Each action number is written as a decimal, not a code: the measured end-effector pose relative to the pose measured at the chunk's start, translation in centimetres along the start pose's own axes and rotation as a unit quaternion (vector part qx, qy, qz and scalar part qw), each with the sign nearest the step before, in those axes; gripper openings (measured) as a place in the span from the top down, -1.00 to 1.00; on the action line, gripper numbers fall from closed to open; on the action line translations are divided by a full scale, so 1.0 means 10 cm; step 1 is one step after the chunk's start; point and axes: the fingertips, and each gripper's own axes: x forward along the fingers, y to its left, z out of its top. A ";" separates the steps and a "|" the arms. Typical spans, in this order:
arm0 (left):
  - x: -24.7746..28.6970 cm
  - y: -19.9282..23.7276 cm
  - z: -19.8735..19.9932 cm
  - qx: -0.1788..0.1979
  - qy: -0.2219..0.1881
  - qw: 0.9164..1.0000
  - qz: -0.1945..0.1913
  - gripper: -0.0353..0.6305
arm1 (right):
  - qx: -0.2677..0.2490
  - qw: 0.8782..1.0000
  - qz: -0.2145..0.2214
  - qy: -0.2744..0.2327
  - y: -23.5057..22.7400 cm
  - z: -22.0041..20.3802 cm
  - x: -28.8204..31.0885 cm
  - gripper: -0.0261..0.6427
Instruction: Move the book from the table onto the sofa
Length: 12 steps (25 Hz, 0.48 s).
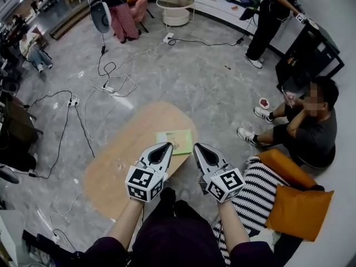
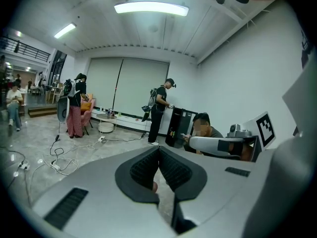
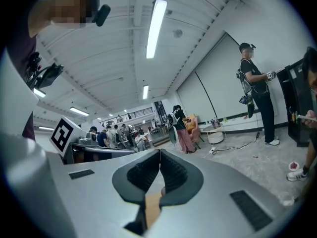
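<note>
A pale green book (image 1: 174, 141) lies flat near the right end of the oval wooden table (image 1: 119, 168) in the head view. My left gripper (image 1: 166, 146) is shut with nothing in it, its tips just left of the book's near edge. To the book's right my right gripper (image 1: 197, 147) is also shut and empty. In the left gripper view the left gripper (image 2: 159, 148) shows closed jaws pointing across the room. The right gripper (image 3: 160, 151) in its own view has its jaws touching too. The sofa (image 1: 247, 198) with a striped throw lies at lower right.
Orange cushions (image 1: 299, 211) rest on the sofa. A seated person (image 1: 309, 129) is on the floor right of the table. Cables and power strips (image 1: 109, 85) trail over the grey floor beyond the table. Other people stand farther back near a round side table (image 1: 176, 9).
</note>
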 end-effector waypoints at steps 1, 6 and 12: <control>0.01 0.05 0.01 -0.001 0.001 1.000 0.000 0.85 | 0.001 1.000 -0.001 0.001 -0.01 0.00 0.05 0.85; 0.09 0.34 -0.04 -0.009 0.003 1.000 0.000 0.85 | 0.004 1.000 -0.006 0.009 -0.04 -0.07 0.29 0.85; 0.06 0.72 -0.07 -0.021 -0.003 1.000 -0.004 0.85 | 0.000 1.000 -0.016 0.023 0.01 -0.18 0.64 0.85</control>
